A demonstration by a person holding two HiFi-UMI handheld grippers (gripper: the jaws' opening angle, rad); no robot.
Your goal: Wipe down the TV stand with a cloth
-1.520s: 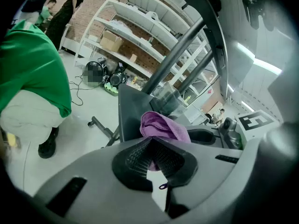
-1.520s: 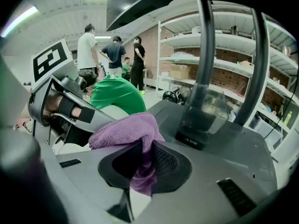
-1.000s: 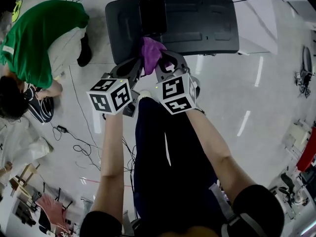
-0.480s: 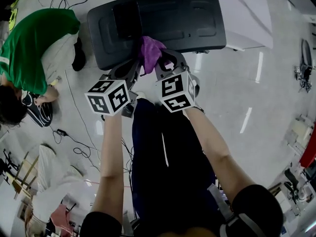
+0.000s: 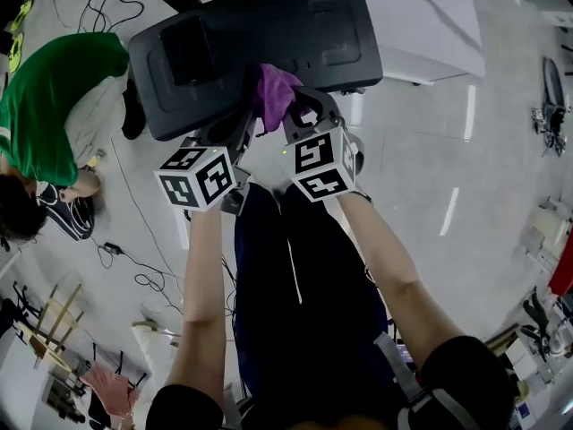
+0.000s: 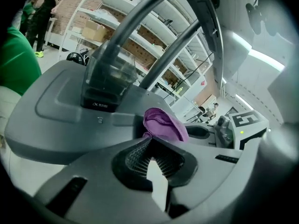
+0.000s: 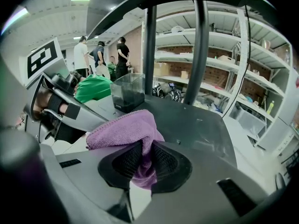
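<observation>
The TV stand's dark grey base [image 5: 313, 34] lies on the floor ahead, with a black post socket [image 5: 183, 52] on it. A bunched purple cloth [image 5: 273, 92] rests on the base's near edge. My right gripper [image 5: 291, 115] is shut on it; in the right gripper view the cloth [image 7: 124, 127] runs down between the pads. My left gripper [image 5: 243, 124] sits close beside it on the left, jaws together. In the left gripper view the cloth [image 6: 163, 124] narrows to a point right at the jaw tips [image 6: 148, 139], so a corner looks pinched there.
A person in a green top [image 5: 54, 106] crouches on the floor left of the stand, with cables [image 5: 143, 258] nearby. A white platform [image 5: 421, 25] stands at the right of the base. Two metal poles [image 7: 152, 45] rise from the base; shelving [image 7: 243, 69] lines the back.
Both grippers stay together at the cloth on the base's near edge. The stand has shifted left and turned in the head view.
</observation>
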